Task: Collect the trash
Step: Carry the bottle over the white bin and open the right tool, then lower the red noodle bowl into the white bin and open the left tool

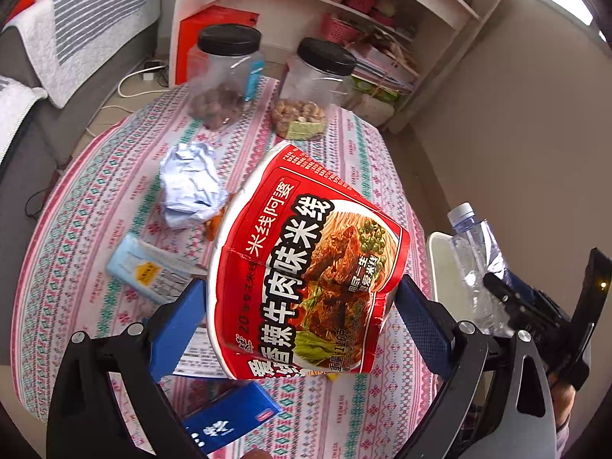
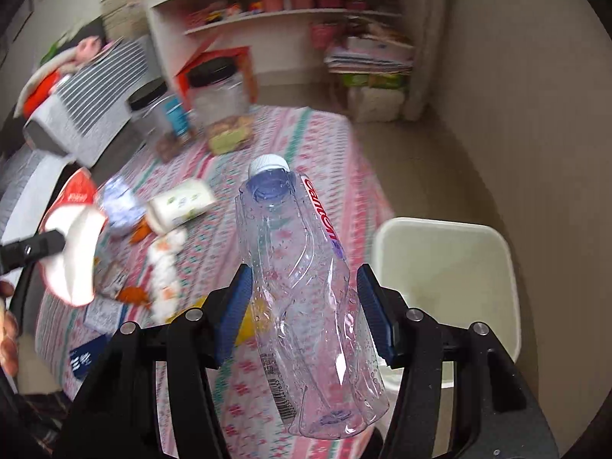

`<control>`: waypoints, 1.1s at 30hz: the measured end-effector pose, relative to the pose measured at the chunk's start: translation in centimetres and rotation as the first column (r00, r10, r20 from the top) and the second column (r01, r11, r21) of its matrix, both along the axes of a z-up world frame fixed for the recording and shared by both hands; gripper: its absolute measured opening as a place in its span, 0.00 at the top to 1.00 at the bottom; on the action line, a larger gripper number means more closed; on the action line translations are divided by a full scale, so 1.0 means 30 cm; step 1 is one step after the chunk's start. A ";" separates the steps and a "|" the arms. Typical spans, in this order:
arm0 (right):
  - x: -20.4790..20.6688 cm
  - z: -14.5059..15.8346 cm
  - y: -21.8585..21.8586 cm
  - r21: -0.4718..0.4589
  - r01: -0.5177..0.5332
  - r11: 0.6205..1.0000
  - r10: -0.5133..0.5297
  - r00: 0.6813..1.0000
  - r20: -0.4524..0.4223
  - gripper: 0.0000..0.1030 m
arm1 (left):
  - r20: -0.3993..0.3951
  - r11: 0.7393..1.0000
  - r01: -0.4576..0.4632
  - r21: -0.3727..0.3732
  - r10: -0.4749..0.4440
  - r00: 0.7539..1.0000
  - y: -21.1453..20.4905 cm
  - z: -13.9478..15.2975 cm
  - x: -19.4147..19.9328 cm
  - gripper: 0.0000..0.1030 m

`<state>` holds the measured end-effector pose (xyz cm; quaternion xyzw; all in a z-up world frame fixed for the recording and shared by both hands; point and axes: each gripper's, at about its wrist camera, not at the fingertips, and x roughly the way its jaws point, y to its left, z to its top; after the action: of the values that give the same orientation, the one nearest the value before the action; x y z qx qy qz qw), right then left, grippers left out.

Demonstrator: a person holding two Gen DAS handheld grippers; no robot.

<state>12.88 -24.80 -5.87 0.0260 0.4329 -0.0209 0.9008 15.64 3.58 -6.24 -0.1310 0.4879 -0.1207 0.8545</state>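
With both loads already lifted off the table point(image 1: 91, 206), step in hand judged as carry-to-bin, not pick-up. Left gripper point(image 1: 302, 306) clenched on the red noodle cup point(image 1: 306, 260), blue pads pressing its two sides, cup tipped with its base toward the camera and held above the near part of the table. Right gripper point(image 2: 302, 306) clamped on the crushed clear water bottle point(image 2: 306, 279), white cap pointing away, walls dented between the pads, droplets inside; bottle hanging over the table's right edge, just beside the white bin point(image 2: 451, 267). Bin standing on the floor off the right edge, mouth open, inside looking bare as far as visible. Next move judged: bring bottle over the bin mouth, then let the pads part; bottle is light and springy, so likely to pop outward on release, better dropped from well inside the rim line. Cup to follow the same way, needing a longer swing across the table. Count, on the table: jars with black lids, 2 point(image 1: 225, 76) point(image 1: 317, 88), at the far edge, one part-filled with dark snacks, one with pale nuts; crumpled pale-blue paper point(image 1: 191, 187), 1, mid-table; light-blue packet point(image 1: 145, 267), 1, toward the left edge; dark-blue carton point(image 1: 229, 420), 1, at the near edge; white cylindrical container point(image 2: 179, 206), 1, lying on its side; orange scraps, several, number unclear through blur. Bins, 1. Held items, 2.
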 end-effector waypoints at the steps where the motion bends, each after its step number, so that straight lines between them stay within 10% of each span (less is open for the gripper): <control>1: -0.002 0.005 -0.033 -0.005 0.034 0.999 -0.034 0.999 0.011 0.48 | 0.003 1.000 0.005 -0.004 -0.005 1.000 -0.012 -0.001 -0.004 0.09; 4: -0.008 0.018 -0.132 -0.024 0.137 0.990 -0.136 0.990 0.040 0.69 | 0.016 0.999 0.027 -0.018 -0.027 1.000 -0.073 -0.005 0.004 0.09; 9: -0.019 0.015 -0.285 -0.024 0.265 0.964 -0.264 0.964 0.043 0.67 | 0.053 0.994 0.106 -0.020 -0.105 0.993 -0.228 -0.008 0.000 0.09; 26: -0.203 0.137 -0.622 0.158 0.557 0.816 -0.578 0.794 0.186 0.23 | 0.045 0.936 0.352 -0.015 -0.351 0.935 -0.847 -0.087 0.023 0.08; 33: -0.223 0.160 -0.655 0.179 0.563 0.807 -0.590 0.784 0.193 0.16 | 0.022 0.941 0.338 0.005 -0.338 0.941 -0.945 -0.100 0.048 0.07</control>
<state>6.21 -44.45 -1.06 0.2097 0.2927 -0.2681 0.8936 17.08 -24.77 -9.24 -0.0435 0.4935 -0.2668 0.8267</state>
